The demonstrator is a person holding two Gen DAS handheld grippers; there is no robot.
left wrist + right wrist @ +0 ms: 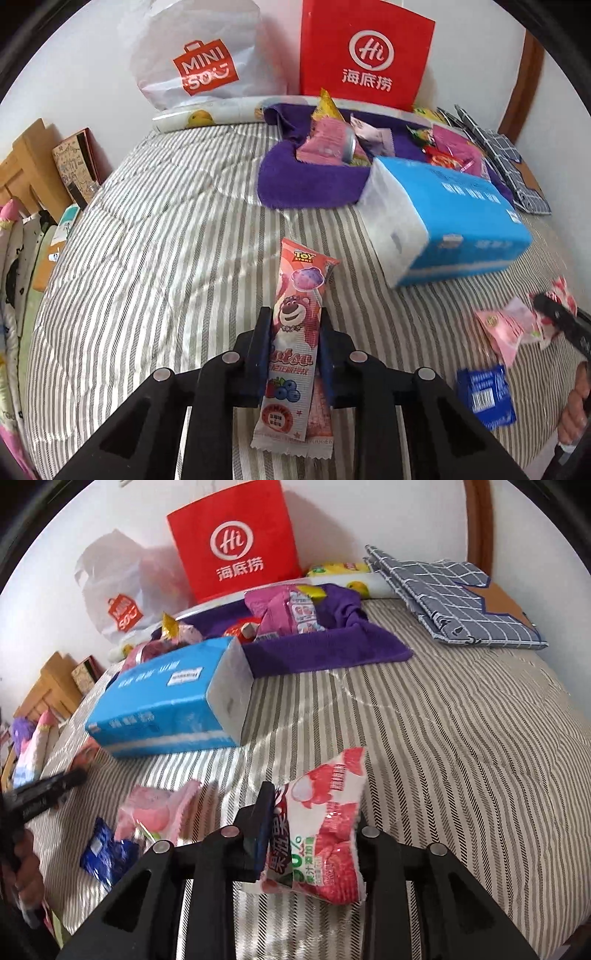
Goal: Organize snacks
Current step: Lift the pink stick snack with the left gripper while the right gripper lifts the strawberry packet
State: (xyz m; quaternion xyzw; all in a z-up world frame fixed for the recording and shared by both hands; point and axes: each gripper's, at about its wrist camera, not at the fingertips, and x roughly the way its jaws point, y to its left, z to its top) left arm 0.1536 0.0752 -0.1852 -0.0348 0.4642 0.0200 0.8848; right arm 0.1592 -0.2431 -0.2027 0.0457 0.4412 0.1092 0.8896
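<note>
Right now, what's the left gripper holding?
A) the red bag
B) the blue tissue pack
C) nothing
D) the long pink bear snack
D: in the left wrist view, the left gripper has its fingers pressed on both sides of the long pink bear snack.

The white plastic bag [199, 55] against the wall at the bed's far edge reads "MINISO" on a red bag logo. The red paper bag [364, 51] beside it shows "Hi" in a white ring over "海底捞". The long pink packet [295, 332] reads "TOY STORY" and "Lotso". The red-and-white snack pouch [321, 823] bears Chinese characters, partly hidden.
</note>
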